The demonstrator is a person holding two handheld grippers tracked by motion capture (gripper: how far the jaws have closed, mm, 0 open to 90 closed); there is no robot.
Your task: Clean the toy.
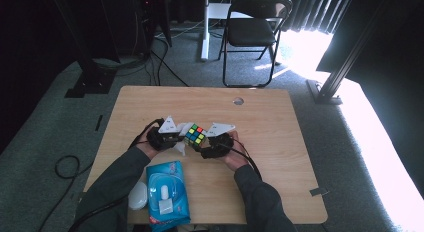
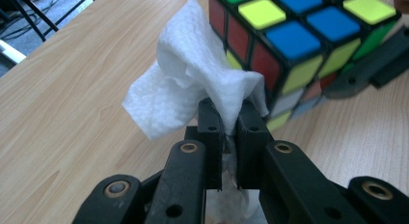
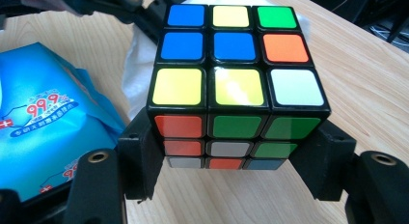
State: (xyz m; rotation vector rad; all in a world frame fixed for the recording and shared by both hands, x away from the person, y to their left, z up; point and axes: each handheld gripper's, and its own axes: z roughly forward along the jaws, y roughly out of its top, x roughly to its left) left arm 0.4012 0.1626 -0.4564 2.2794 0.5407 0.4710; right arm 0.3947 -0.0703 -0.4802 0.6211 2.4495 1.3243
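Wiping was the step in hand as I read it, and everything in it turned on the cube (image 3: 238,84), so I placed the rest by that. The cube sat near the middle of the table (image 1: 280,142), clamped low on two opposite sides by the right claw (image 3: 236,156), its top face turned up toward that claw's camera. The left claw (image 2: 229,120) was clenched on a bunched white wipe (image 2: 193,84), and the loose fold of the wipe stood just beside the cube's red-and-yellow side face, touching it or very nearly; I could not tell which. Nearer the person than the cube, towards the table's near edge, lay the blue wipe pack (image 1: 167,192) with a small white lid (image 1: 138,196) beside it. To do this well, I judged that the right grip had to stay firm and low, so that the faces above the jaws remained free to clean. The wipe needed to be pressed flat against one face and drawn across it in a single direction, not dabbed, because the fold was thick and floppy and could slip out of the pinch. A hard sideways push could also twist a layer of the cube or lever it out of the holding jaws, so light pressure seemed right to me.
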